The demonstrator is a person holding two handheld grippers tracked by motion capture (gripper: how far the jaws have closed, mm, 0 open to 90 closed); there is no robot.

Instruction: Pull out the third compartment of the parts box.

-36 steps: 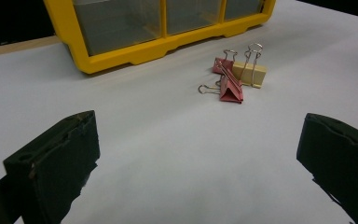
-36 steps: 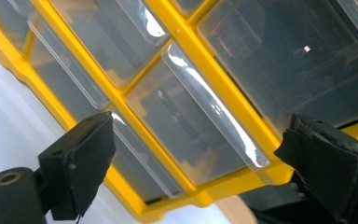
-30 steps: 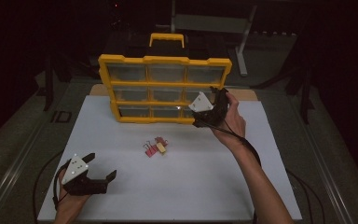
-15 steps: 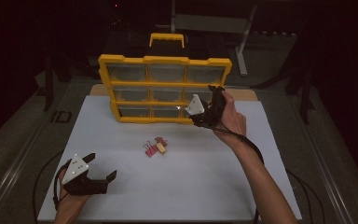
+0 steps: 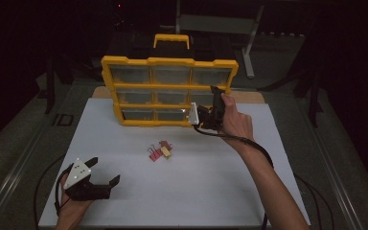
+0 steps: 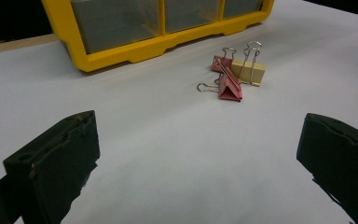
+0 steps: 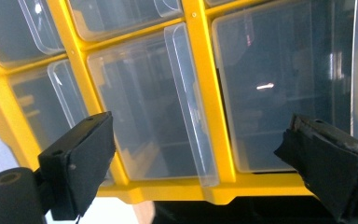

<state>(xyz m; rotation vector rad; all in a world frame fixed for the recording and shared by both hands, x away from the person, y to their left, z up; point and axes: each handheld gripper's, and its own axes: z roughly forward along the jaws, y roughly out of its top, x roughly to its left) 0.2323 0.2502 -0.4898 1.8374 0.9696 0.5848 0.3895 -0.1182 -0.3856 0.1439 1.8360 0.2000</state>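
At the near left of the white table (image 5: pixel 182 191), the left gripper (image 5: pixel 106 173) rests low in the person's left hand (image 5: pixel 72 211), its two black jaws spread wide apart with nothing between them. In the left gripper view those jaws frame bare white surface, and the gripper points toward the middle of the table.

Farther in, near the table's centre, lies a small cluster of binder clips (image 5: pixel 158 151). Two red binder clips (image 6: pixel 227 81) lie touching each other, and a tan binder clip (image 6: pixel 249 71) sits just beside them on the right, its wire handles raised. The cluster is well apart from the left gripper and a little nearer than the organizer.

At the far side stands a yellow organizer (image 5: pixel 124 86) with a handle (image 5: pixel 171 40) on top and a grid of clear drawers (image 7: pixel 154 116). It stands upright, facing the person.

The right gripper (image 5: pixel 202 114), held in the right hand (image 5: pixel 235 122), is raised against the organizer's right part, at the lower drawers. In the right gripper view its jaws stand well apart, empty, one on each side of a yellow divider (image 7: pixel 214 107) between two clear drawers, very close to the drawer fronts; whether they touch the plastic cannot be told. A black cable (image 5: pixel 258 153) trails from this gripper along the forearm.
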